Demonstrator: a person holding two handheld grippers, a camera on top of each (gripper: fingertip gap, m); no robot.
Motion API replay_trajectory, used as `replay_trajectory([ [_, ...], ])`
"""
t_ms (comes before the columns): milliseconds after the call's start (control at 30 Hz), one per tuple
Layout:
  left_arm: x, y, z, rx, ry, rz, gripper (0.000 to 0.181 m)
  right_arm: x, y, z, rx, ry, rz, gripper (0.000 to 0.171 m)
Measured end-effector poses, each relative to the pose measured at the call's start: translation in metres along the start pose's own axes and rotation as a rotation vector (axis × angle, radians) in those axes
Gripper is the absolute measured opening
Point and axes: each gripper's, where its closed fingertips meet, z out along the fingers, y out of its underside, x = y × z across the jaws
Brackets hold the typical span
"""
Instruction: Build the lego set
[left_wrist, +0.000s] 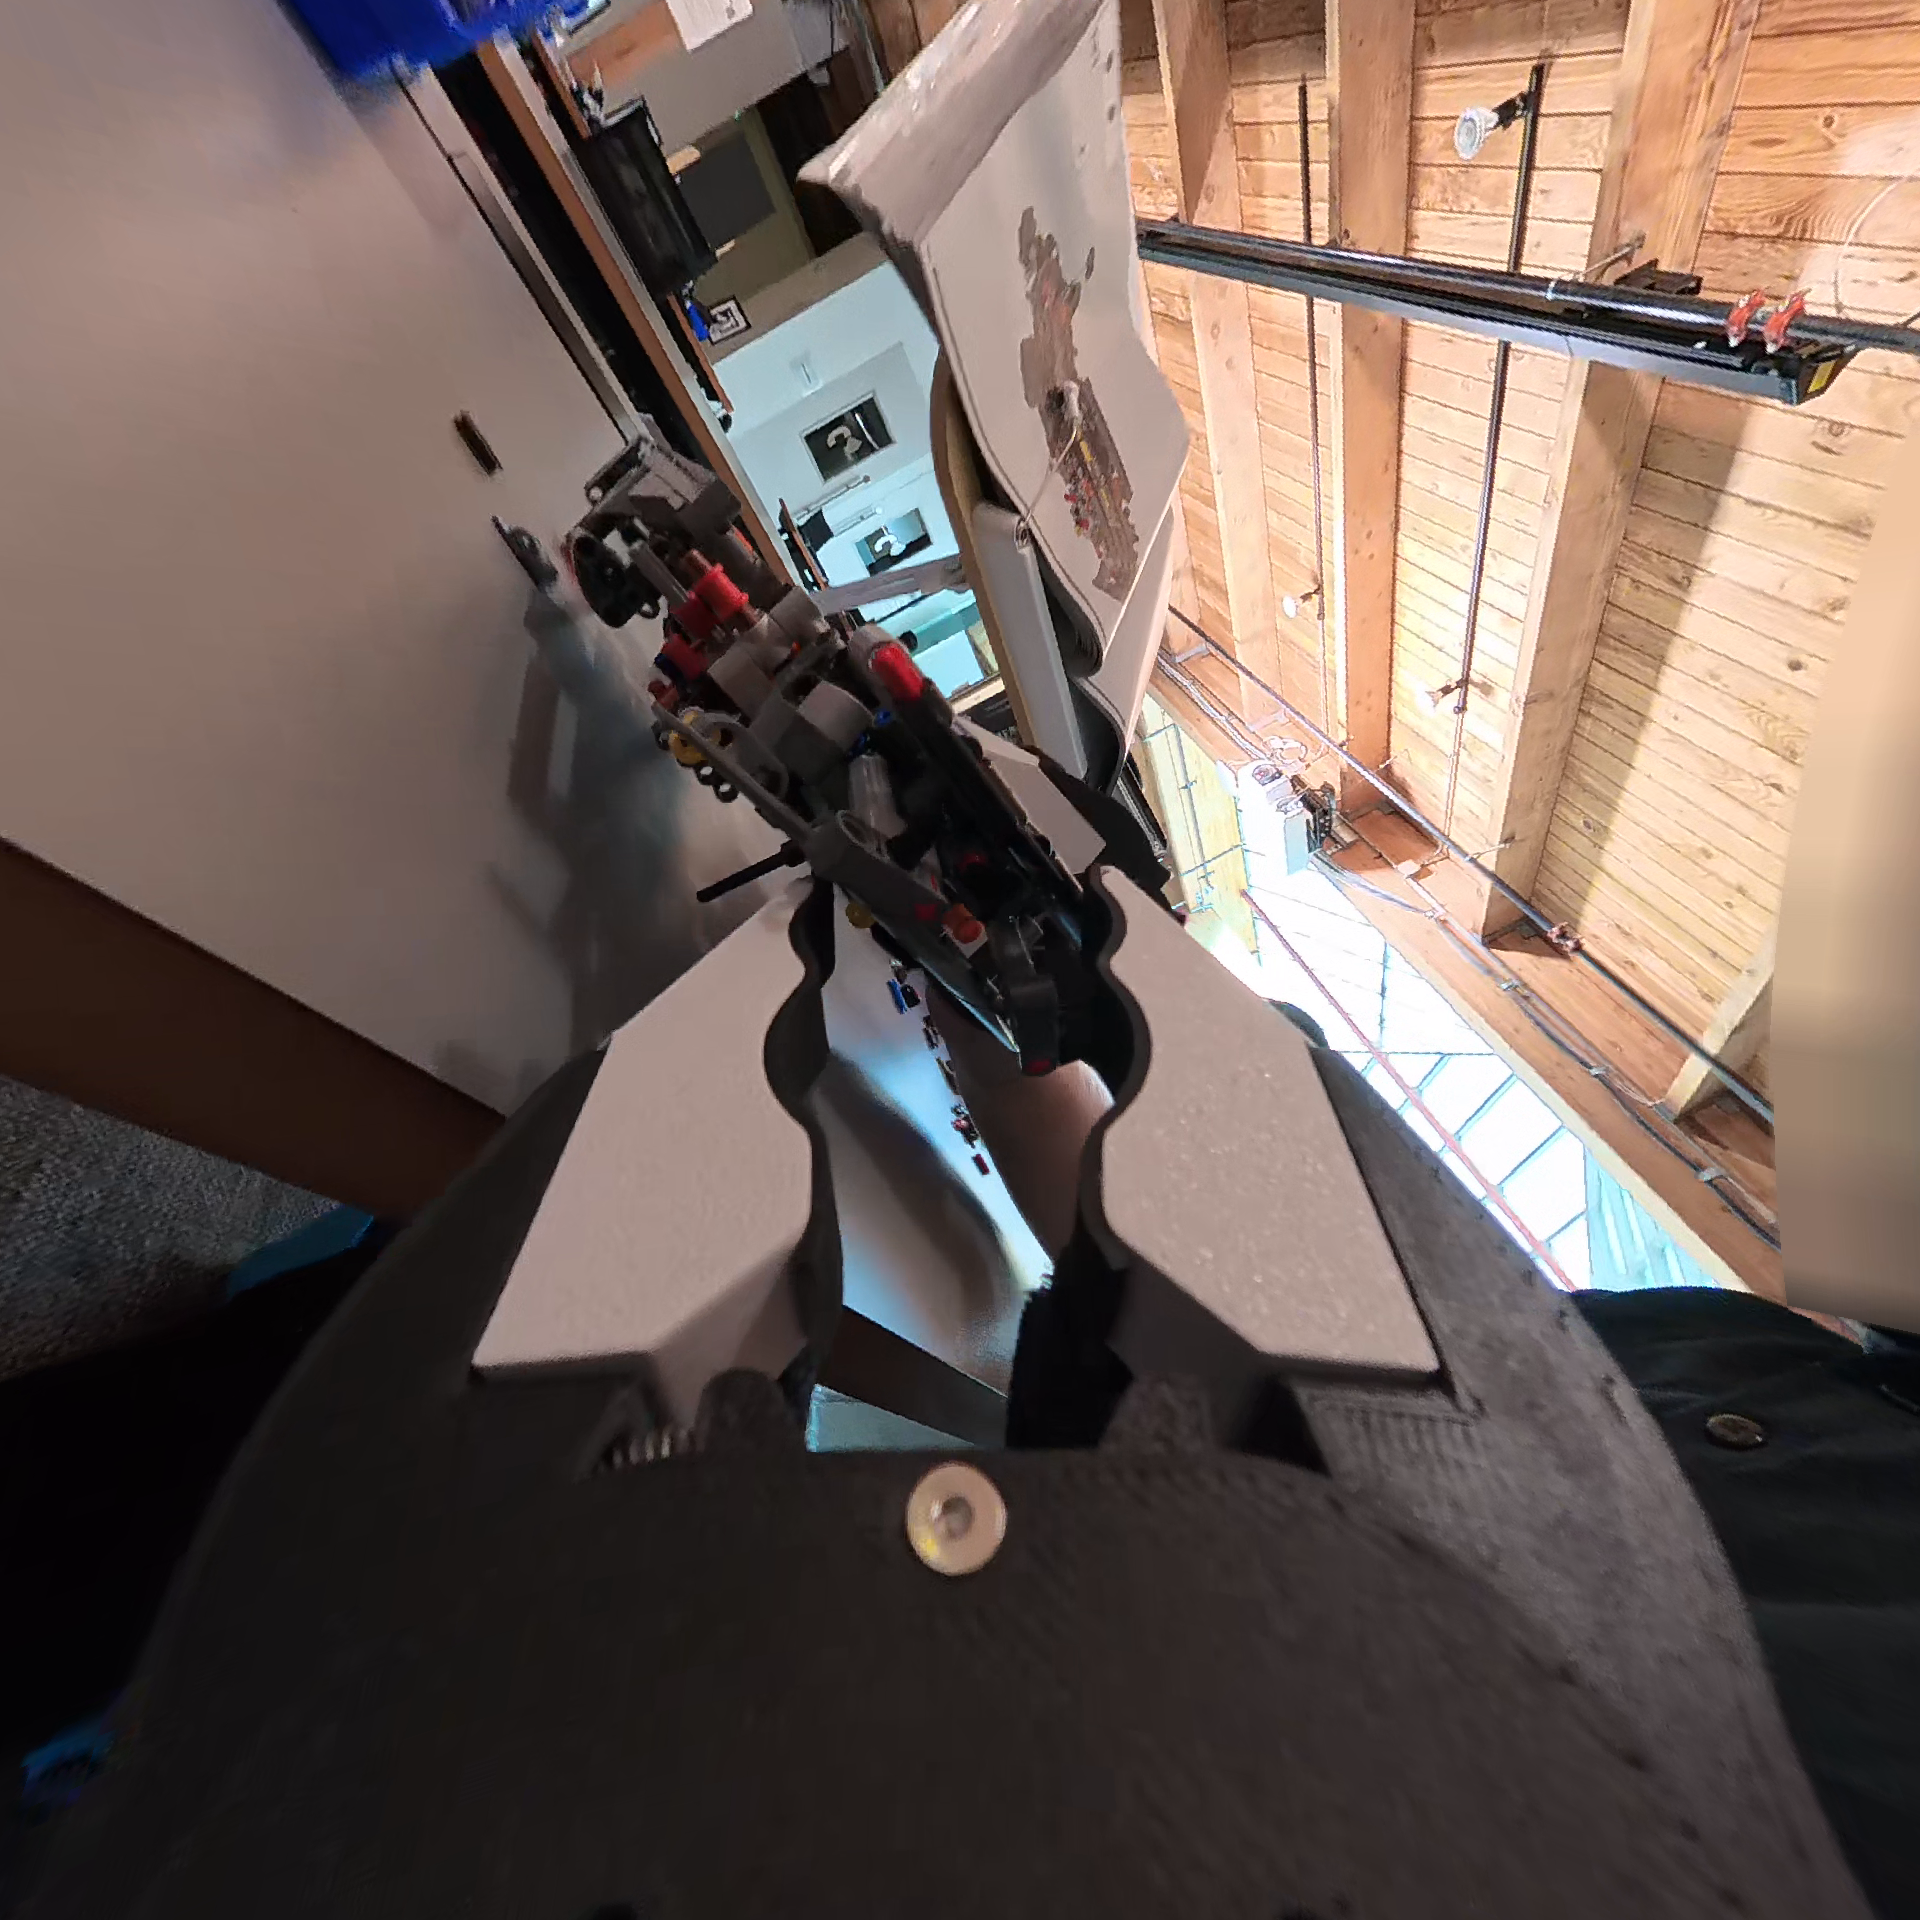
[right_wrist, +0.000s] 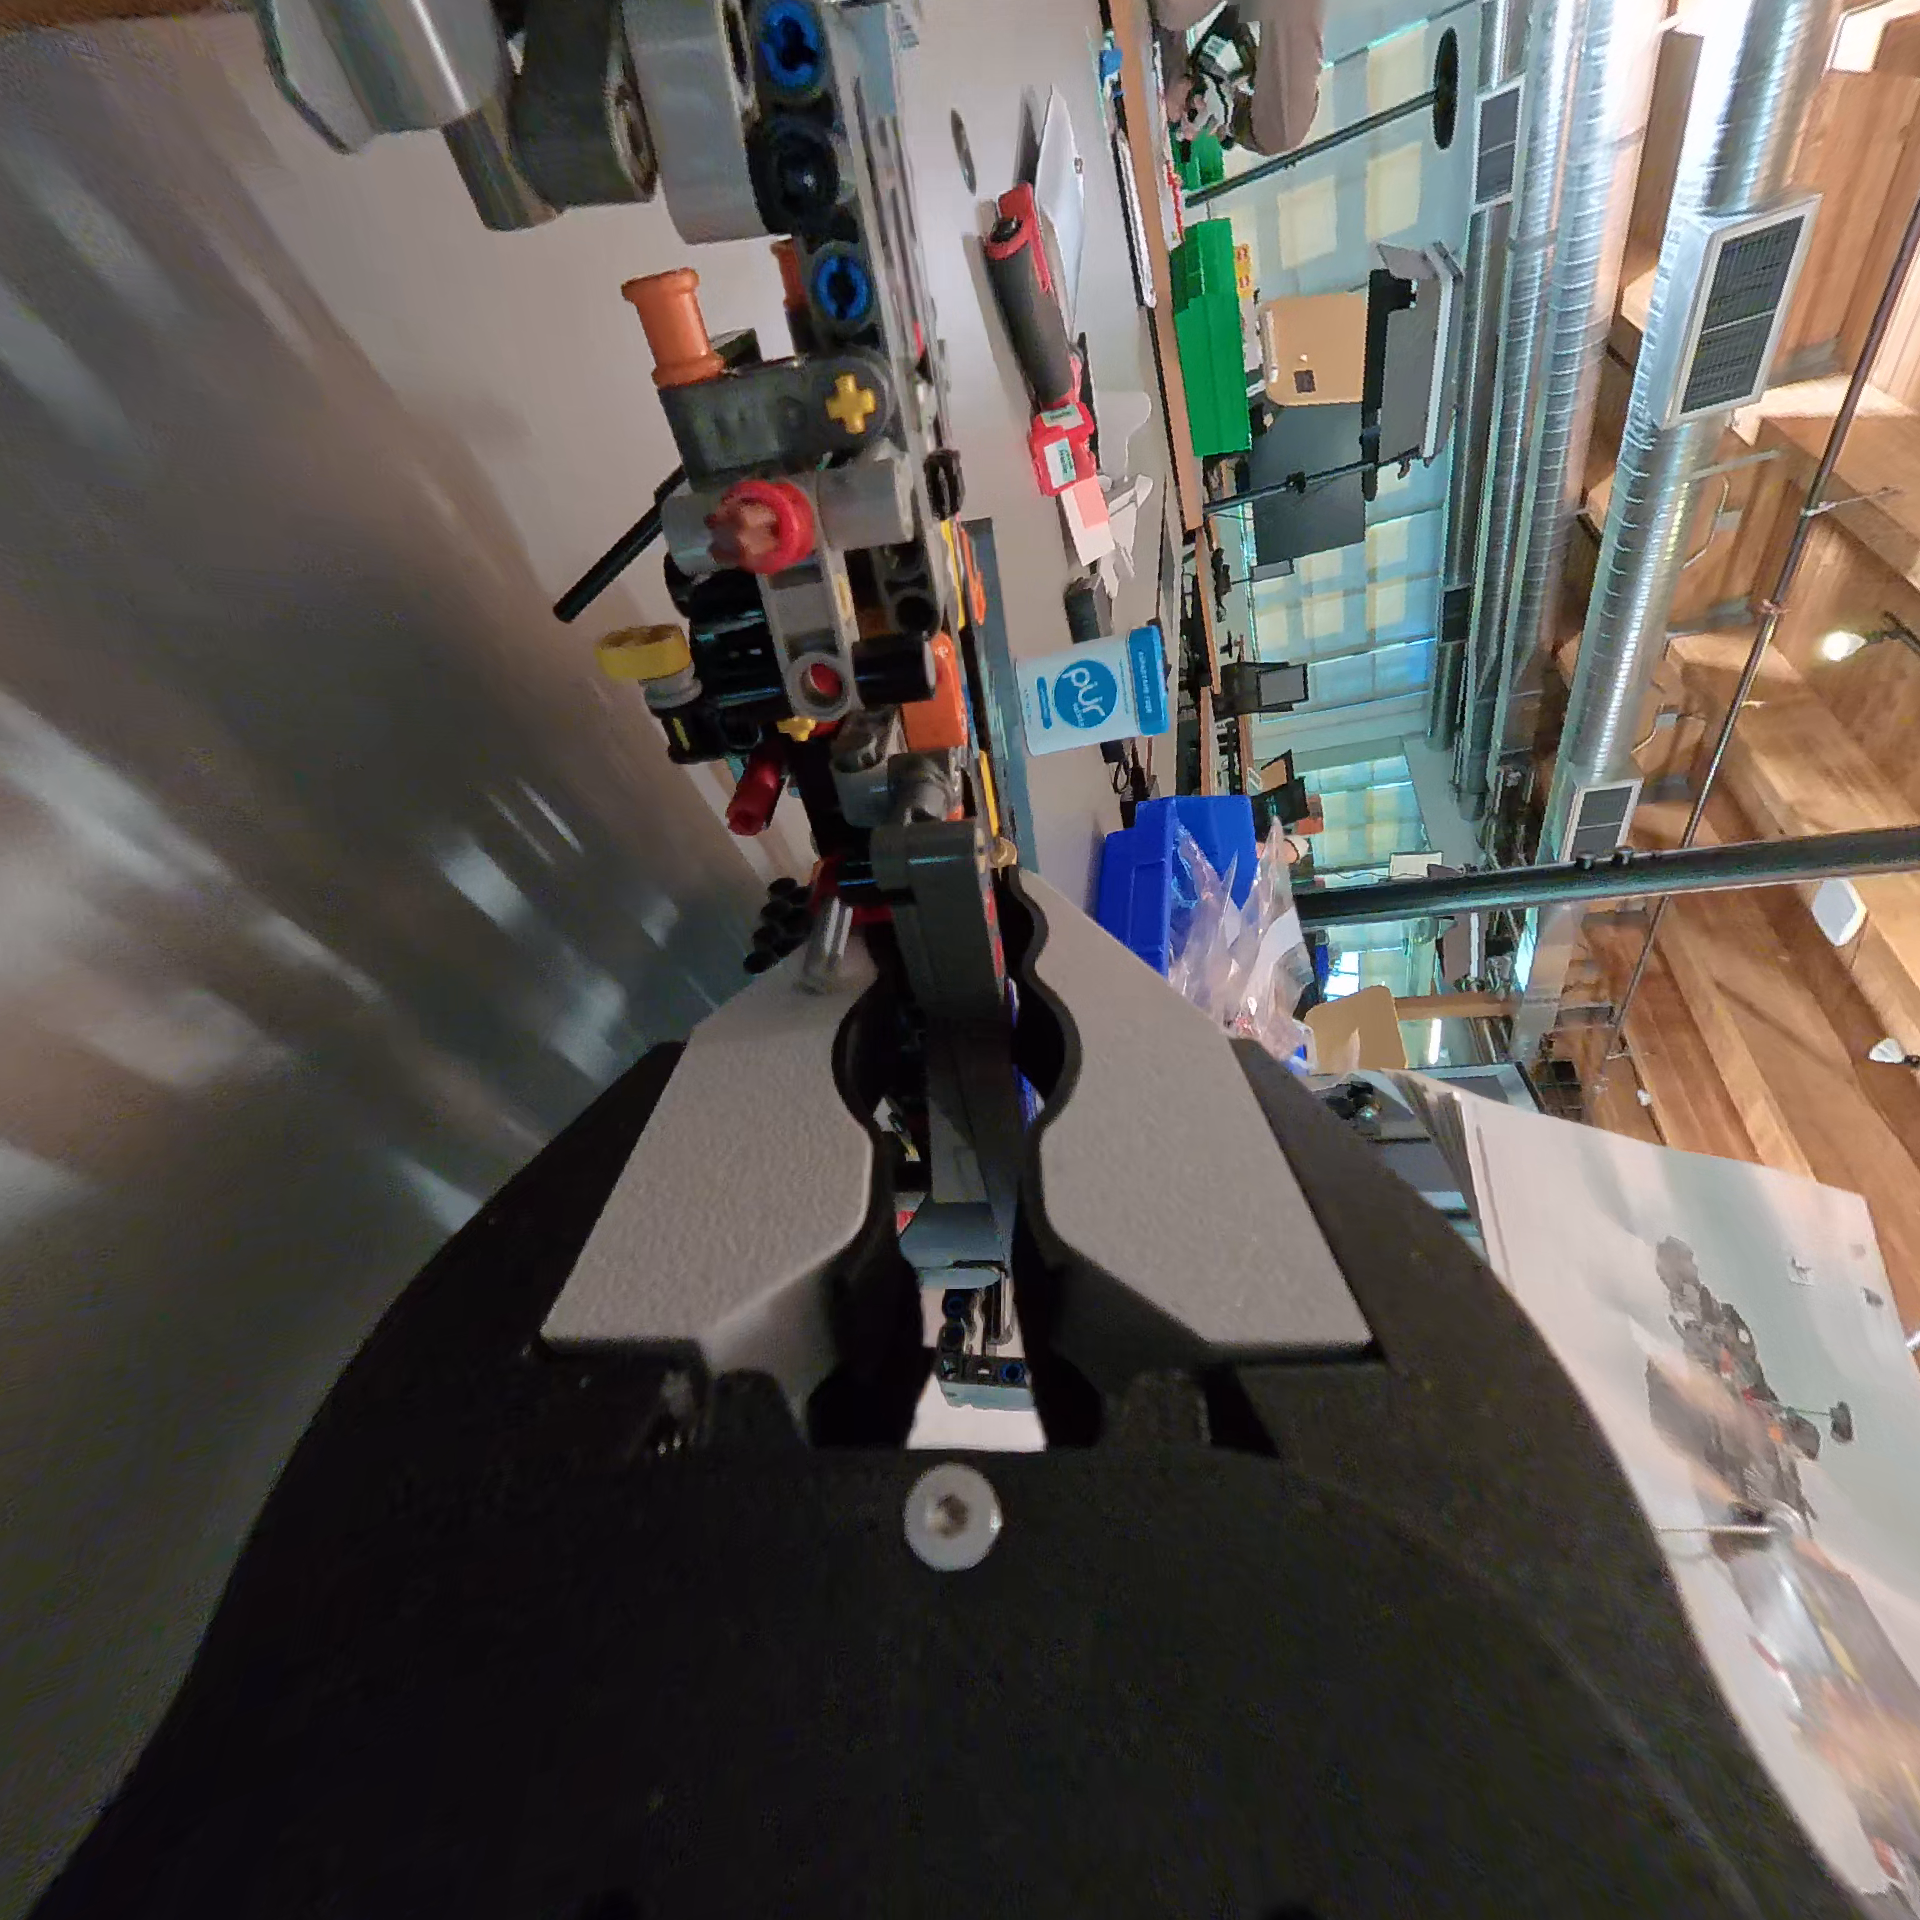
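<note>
Your left hand-held gripper (left_wrist: 940, 914) grasping one end of the lego model (left_wrist: 821, 748), your right hand-held gripper (right_wrist: 935, 940) clenched on its other end (right_wrist: 800, 582), model lifted off the desk (right_wrist: 1039, 582), booklet (left_wrist: 1070, 395) nearby.

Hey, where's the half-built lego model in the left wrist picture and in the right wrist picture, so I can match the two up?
Left wrist view: the lego model runs from the centre up to the left, its near end between the left gripper fingers.
Right wrist view: the lego model fills the upper centre, its near end clamped in the right gripper.
Shared landmark: the open instruction booklet, upper centre in the left view, lower right in the right view.
</note>
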Motion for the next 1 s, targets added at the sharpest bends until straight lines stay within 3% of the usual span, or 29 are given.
replay_trajectory([
  [300, 0.000, 0.014, -0.020, -0.031, -0.113, 0.170, 0.052, -0.005, 0.012, -0.011, 0.035, -0.031, -0.056, 0.013],
  [433, -0.005, 0.002, -0.033, -0.121, -0.227, 0.453, 0.055, -0.012, 0.019, -0.013, 0.040, -0.037, -0.094, 0.014],
  [567, -0.006, -0.003, -0.019, -0.295, -0.232, 0.745, 0.056, -0.011, 0.024, -0.016, 0.045, -0.030, -0.112, 0.013],
  [1000, -0.020, 0.022, 0.018, -0.447, -0.088, 0.833, 0.051, -0.019, 0.040, -0.027, 0.051, -0.061, -0.094, 0.021],
])
